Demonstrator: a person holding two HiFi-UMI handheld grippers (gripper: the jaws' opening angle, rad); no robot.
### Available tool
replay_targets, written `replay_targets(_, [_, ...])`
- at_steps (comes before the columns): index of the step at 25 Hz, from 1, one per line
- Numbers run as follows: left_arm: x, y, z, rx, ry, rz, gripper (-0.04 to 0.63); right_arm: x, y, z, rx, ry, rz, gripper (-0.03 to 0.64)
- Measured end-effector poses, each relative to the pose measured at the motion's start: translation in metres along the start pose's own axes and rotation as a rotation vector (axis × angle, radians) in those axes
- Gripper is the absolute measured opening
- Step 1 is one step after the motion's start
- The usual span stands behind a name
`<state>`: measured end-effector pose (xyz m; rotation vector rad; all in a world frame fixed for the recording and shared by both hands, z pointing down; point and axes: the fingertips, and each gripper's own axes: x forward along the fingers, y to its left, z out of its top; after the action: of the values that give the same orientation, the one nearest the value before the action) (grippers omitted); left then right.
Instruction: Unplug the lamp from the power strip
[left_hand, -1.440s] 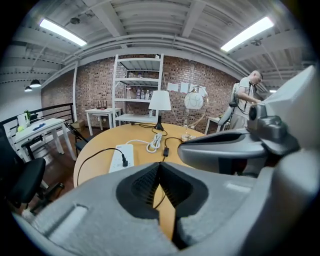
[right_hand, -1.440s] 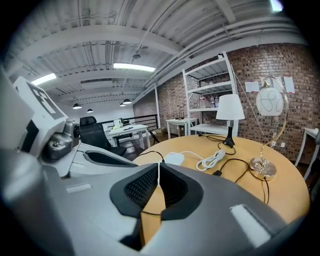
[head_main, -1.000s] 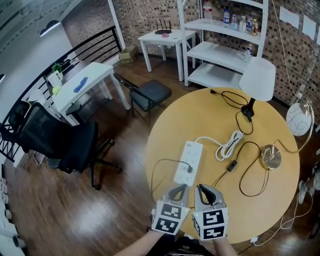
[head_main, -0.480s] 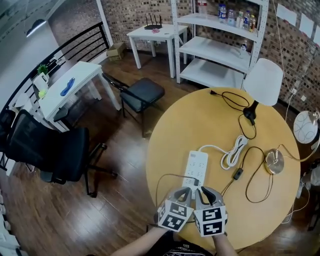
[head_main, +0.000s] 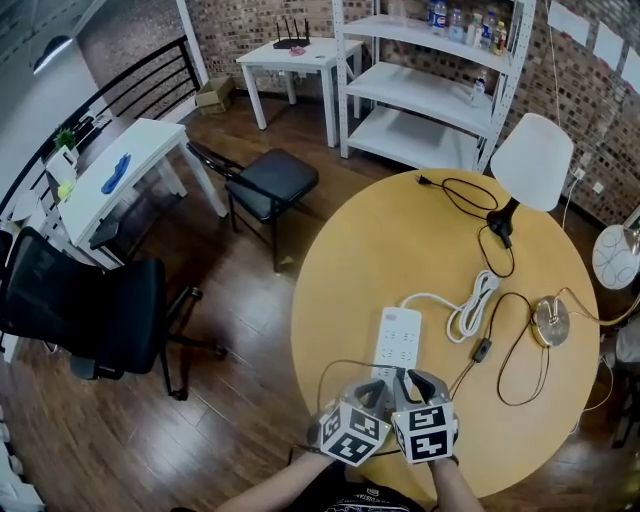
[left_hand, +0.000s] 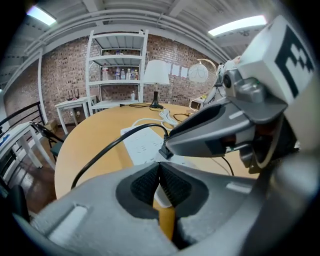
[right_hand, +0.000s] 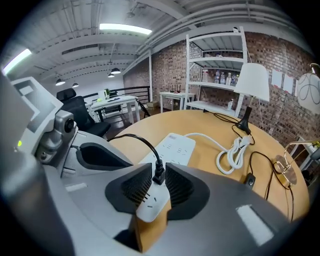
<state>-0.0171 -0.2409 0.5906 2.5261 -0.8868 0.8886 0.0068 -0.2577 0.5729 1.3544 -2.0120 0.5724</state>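
A white power strip (head_main: 397, 340) lies on the round wooden table (head_main: 380, 250), with a black plug (right_hand: 158, 175) in its near end. My right gripper (head_main: 413, 385) hangs over that end; its jaws have just been opening and now stand open, the plug between the pads (right_hand: 178, 186) with a sliver of gap each side. The plug's black cord (head_main: 330, 372) loops off to the left. My left gripper (head_main: 372, 392) sits right beside it, pads (left_hand: 172, 186) together, shut on nothing over the strip's end. The white-shaded lamp (head_main: 530, 160) stands at the far right.
A brass lamp base (head_main: 550, 320) and its cord with an inline switch (head_main: 482, 350) lie right of the strip. The strip's coiled white cable (head_main: 470, 305) lies beyond. A loose black plug (head_main: 425, 182) rests near the far edge. Chairs (head_main: 265, 180) and shelves (head_main: 430, 90) stand off the table.
Both grippers have come down and forward onto the near end of the power strip, side by side. The strip, cords and lamps lie as before.
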Motion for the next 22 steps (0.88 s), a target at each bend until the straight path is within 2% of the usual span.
replay_targets(6, [0.007,-0.007,-0.007,0.127,0.025,-0.059,0.002,0.016,-0.005,-0.007,-0.02,0.06,-0.005,0.098])
replay_targets(12, [0.01,-0.011,-0.012,0.247,0.062,-0.077,0.002,0.024,-0.001,-0.007,-0.062,0.1,-0.013,0.081])
replay_targets(17, [0.015,-0.012,-0.011,0.25,0.087,-0.119,0.0,0.026,-0.005,-0.006,-0.073,0.107,-0.028,0.074])
replay_targets(22, [0.014,-0.013,-0.011,0.273,0.099,-0.112,0.0,0.023,-0.006,-0.005,-0.048,0.092,-0.044,0.069])
